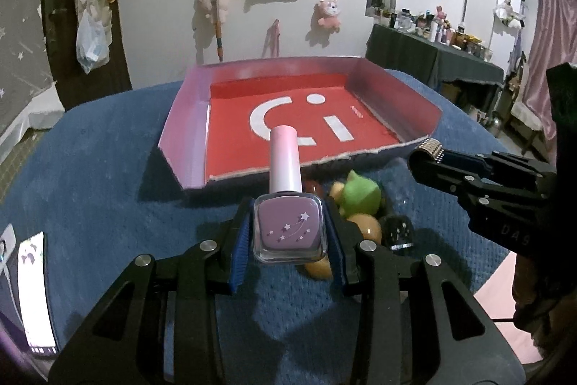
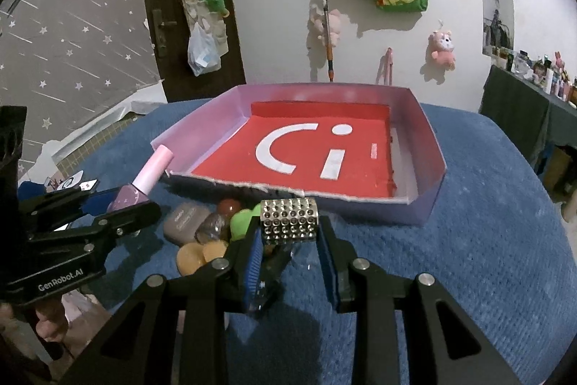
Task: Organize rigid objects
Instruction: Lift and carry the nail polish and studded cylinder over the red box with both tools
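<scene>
The left gripper [image 1: 290, 233] is clamped on a nail polish bottle [image 1: 288, 226], its blue pads pressing the square lilac glass body from both sides. The bottle stands upright in the grip with its pale pink cap [image 1: 285, 159] pointing up, held above the blue cloth [image 1: 108, 168]. From the right wrist view the same bottle [image 2: 142, 186] shows at the left, tilted, its cap leaning toward the near left corner of the box [image 2: 425, 201].

The right gripper [image 2: 290, 230] is clamped on a studded silver cylinder [image 2: 289, 221], which lies crosswise between the fingertips. In the left wrist view that cylinder [image 1: 429, 147] sits at the tip of the right gripper [image 1: 427, 156], just off the box's [image 1: 180, 139] near right corner.

The box is a shallow open tray with lilac walls and a red floor bearing white lettering; nothing lies inside it. It rests on the blue cloth, beyond both grippers.

Between the grippers and the box, a small heap stays on the cloth: a green toy [image 2: 241, 222], a grey case [image 2: 184, 221], orange discs [image 2: 202, 255], a red-brown ball [image 2: 229, 206] and a dark piece that is probably a glass stone [image 2: 212, 228], partly hidden. A lit phone [image 1: 36, 291] lies at the cloth's left edge.
</scene>
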### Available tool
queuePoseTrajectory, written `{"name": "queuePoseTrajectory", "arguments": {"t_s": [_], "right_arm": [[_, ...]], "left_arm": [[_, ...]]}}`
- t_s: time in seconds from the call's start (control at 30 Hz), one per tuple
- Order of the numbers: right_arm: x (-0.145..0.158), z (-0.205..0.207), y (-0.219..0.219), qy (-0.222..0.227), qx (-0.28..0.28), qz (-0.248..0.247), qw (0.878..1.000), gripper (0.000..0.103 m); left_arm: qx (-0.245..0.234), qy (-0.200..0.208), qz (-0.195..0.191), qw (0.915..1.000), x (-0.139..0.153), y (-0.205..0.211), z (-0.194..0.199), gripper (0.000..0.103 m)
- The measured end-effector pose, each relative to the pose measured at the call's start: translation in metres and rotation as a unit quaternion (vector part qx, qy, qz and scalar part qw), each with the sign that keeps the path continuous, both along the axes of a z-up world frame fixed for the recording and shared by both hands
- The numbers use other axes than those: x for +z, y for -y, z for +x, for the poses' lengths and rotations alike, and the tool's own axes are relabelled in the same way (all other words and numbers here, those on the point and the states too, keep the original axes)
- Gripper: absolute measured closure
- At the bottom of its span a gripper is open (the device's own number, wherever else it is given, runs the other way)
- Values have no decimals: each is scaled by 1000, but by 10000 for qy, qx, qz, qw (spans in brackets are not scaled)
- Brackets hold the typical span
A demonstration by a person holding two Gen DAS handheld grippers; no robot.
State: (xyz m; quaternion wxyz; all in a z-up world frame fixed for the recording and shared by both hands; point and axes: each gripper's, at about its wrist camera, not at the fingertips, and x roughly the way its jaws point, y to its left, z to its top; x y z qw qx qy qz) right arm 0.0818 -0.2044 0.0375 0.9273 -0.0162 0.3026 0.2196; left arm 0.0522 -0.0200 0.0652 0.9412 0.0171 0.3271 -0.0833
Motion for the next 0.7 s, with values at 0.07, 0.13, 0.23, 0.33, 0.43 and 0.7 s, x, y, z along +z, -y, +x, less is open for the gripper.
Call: {"name": "queuePoseTrajectory", "arguments": {"t_s": [0.07,0.13,0.23,0.33,0.43,0.7], "right_arm": [[3,5,-1,-10,18,-2,10000,71],[7,11,-2,-26,29,9,10000,71],[11,18,-4,-9,23,-11,10000,71],[16,28,-5,-1,39,-32,10000,71],[20,38,-5,-19,22,-31,10000,71],[19,72,-7,-336,2,51,9994,71]], "left_arm": [[-23,47,22,10000,5,1,5,68],[-48,81,7,10000,8,0,11,68],[-77,148,-3,9999,14,-1,20,68],[-105,160,-15,9998,17,-1,30,68],[-125,143,-28,9998,17,-1,40,68],[-111,29,89,9999,15,3,74,68]]}}
